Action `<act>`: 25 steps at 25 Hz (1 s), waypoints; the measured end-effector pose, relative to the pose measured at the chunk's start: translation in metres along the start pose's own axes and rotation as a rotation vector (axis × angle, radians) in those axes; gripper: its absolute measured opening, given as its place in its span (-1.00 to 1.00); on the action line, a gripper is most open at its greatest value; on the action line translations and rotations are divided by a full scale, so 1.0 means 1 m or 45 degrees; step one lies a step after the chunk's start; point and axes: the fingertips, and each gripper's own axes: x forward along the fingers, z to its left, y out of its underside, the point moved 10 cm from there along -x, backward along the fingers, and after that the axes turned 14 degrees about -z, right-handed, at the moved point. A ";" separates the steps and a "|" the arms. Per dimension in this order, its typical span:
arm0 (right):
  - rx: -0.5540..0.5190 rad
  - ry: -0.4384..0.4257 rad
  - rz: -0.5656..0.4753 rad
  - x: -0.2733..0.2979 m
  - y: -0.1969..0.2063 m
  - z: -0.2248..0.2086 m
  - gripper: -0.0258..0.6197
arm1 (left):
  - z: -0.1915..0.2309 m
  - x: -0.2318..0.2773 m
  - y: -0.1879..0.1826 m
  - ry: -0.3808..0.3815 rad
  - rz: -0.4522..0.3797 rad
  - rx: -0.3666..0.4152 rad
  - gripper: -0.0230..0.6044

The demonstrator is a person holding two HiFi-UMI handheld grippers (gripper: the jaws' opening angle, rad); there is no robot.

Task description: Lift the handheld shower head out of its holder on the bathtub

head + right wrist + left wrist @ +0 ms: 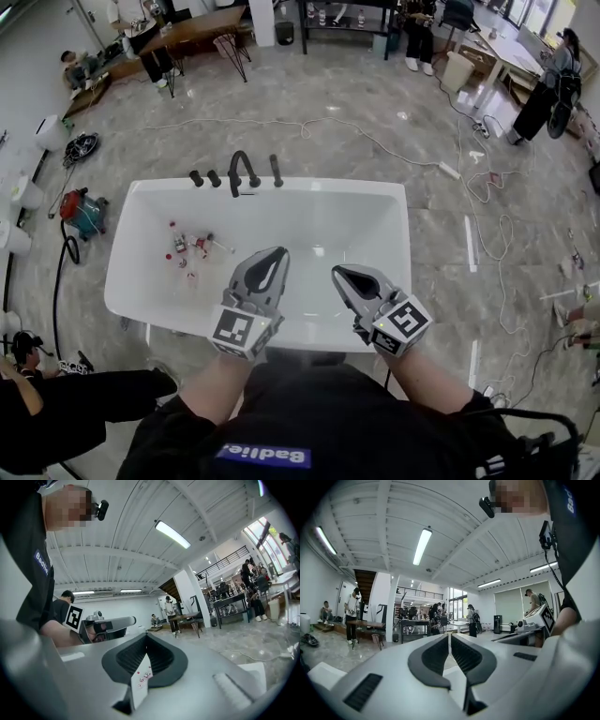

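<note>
White bathtub on marble floor

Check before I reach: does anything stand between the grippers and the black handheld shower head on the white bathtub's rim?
Nothing visible: only the open white bathtub lies between them and the black handheld shower head.

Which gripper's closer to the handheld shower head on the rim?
Left. The left gripper is over the tub, nearly in line with the shower head; the right gripper is off to its right.
</note>
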 end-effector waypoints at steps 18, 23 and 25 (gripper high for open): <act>-0.078 0.183 0.059 0.084 0.033 0.034 -0.90 | 0.133 0.019 0.040 0.155 0.021 -0.030 -0.66; -0.099 0.243 0.073 0.097 0.040 0.039 -0.89 | 0.157 0.037 0.067 0.199 0.083 -0.074 -0.53; -0.089 0.258 0.070 0.096 0.044 0.035 -0.89 | 0.161 0.048 0.078 0.199 0.124 -0.071 -0.48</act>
